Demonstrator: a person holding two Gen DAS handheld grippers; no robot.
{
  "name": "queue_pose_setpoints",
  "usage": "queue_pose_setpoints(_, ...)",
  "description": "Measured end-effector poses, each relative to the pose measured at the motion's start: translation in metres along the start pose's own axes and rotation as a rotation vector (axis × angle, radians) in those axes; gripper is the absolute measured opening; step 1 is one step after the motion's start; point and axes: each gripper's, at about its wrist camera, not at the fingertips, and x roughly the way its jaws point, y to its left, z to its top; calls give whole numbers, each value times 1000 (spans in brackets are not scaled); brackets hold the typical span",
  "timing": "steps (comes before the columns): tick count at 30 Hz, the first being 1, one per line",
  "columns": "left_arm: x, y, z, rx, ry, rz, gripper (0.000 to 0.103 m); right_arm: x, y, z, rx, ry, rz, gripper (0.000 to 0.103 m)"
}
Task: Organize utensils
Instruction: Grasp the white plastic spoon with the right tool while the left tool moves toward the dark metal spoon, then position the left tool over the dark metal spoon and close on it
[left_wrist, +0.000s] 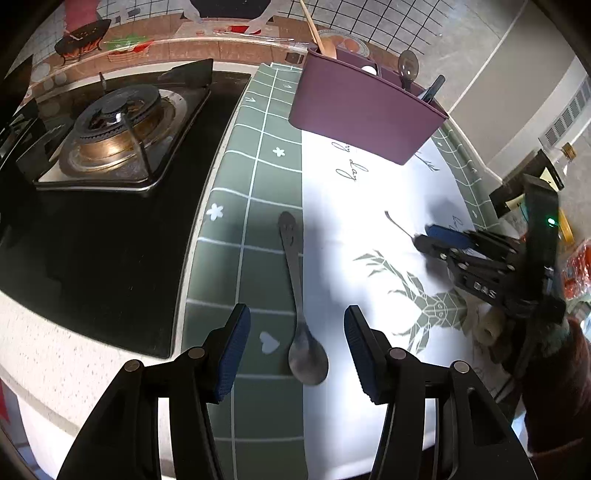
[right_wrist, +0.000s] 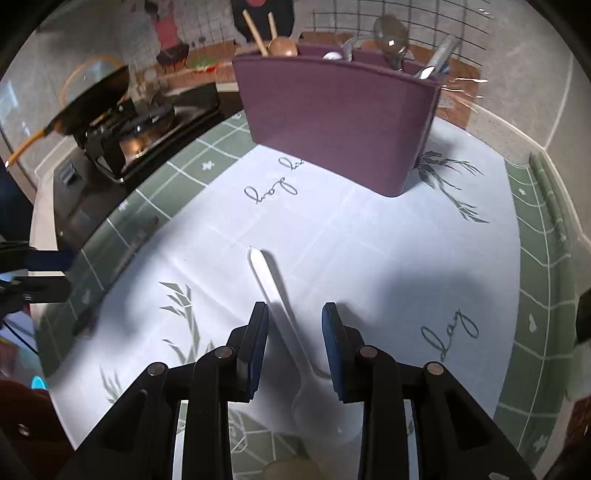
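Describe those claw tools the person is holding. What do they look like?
Each is a black plastic claw, the left gripper and the right gripper, with two flat fingers faced in ribbed blue pads and round silver pivot pins. Seen from the left camera, the right one carries white lettering and a small green light. A dark red sleeve shows behind it.

Your counter (left_wrist: 74, 369) carries a stove (left_wrist: 110, 147) at left and a cloth (left_wrist: 258, 166); on the cloth: purple holder (left_wrist: 362, 110) at top, steel spoon (left_wrist: 299, 306), white spoon (right_wrist: 280, 299).
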Motion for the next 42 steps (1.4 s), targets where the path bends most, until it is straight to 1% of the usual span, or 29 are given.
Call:
queue_pose_setpoints(2,-4,3,-7,4,1,-9,53,1,2,2,-13,1,3,29)
queue_pose_setpoints(5,-7,2,-19,42,8,-31,53,4,5,4,-39,-2,5,29)
queue_pose_setpoints(9,-6,-7,-27,78,8,-26,53,8,10,10,-55,-8,14,29)
queue_pose_setpoints(11,-4,-12,-30,86,-5,5,53,9,9,12,-42,-10,26,26)
queue_pose_setpoints(12,-4,-14,-31,91,-11,21,53,9,9,13,-34,-10,26,14)
queue_pose_setpoints(13,-4,-16,-32,97,-20,40,53,10,9,13,-29,-7,25,11)
queue_pose_setpoints(15,-6,-18,-34,100,-42,70,53,6,8,11,-10,-10,38,10)
queue_pose_setpoints(18,-7,-17,-38,87,-58,89,53,-7,5,7,42,-48,9,10)
queue_pose_setpoints(21,-5,-17,-41,81,-50,91,53,-26,-14,4,175,-95,0,10)
queue_pose_setpoints(25,-1,-24,-43,93,-50,104,53,-43,-35,1,288,-129,-34,10)
queue_pose_setpoints(29,1,-28,-44,95,-53,110,53,-54,-40,-3,294,-142,-73,11)
queue_pose_setpoints(31,2,-29,-45,90,-61,106,53,-57,-42,-6,297,-150,-74,11)
queue_pose_setpoints(33,1,-29,-46,87,-82,92,53,-59,-40,-9,299,-153,-77,11)
queue_pose_setpoints(34,0,-29,-47,88,-105,87,53,-59,-39,-8,299,-152,-77,11)
queue_pose_setpoints(36,-2,-28,-48,90,-130,96,53,-59,-38,-12,302,-144,-79,11)
queue_pose_setpoints(38,-3,-29,-50,93,-162,124,53,-59,-38,-14,303,-140,-93,11)
queue_pose_setpoints(40,0,-30,-49,101,-168,144,53,-60,-39,-17,311,-142,-94,11)
queue_pose_setpoints(42,5,-33,-50,118,-151,150,53,-61,-41,-19,322,-142,-90,11)
